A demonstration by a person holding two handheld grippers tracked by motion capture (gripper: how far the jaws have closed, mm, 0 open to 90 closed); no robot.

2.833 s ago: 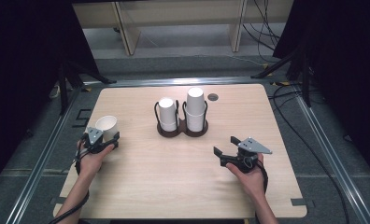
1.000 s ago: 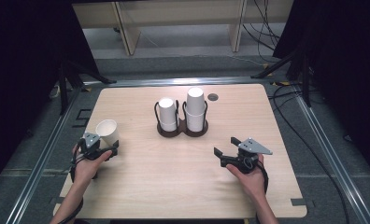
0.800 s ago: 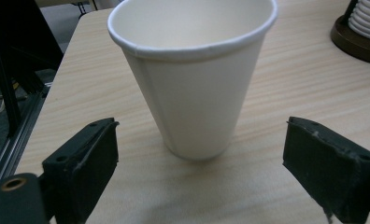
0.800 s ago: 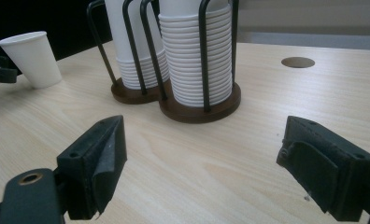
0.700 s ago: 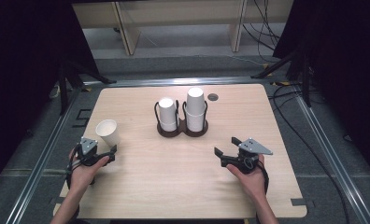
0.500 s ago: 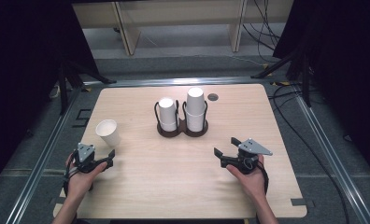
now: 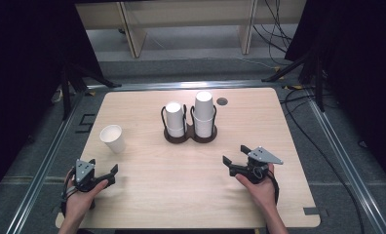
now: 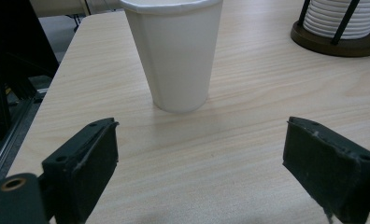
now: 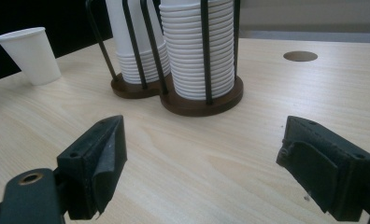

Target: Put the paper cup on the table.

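A single white paper cup [image 7: 112, 138] stood upright on the tabletop [image 7: 191, 195], well to the left of the cup holder [image 7: 190, 135] and apart from it; the left hand-held gripper [image 7: 108, 174] lay nearer the person than the cup, clear of it, its jaws wide apart with nothing between them; the right hand-held gripper [image 7: 233, 158] rested on the near side of the holder, to its right, jaws likewise spread and empty; two stacks of cups [image 7: 203, 113] filled the holder.

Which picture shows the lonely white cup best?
The left gripper view: the single cup stands close, upright, beyond open jaws. The high view shows it small, open end up; the right gripper view shows it far off.
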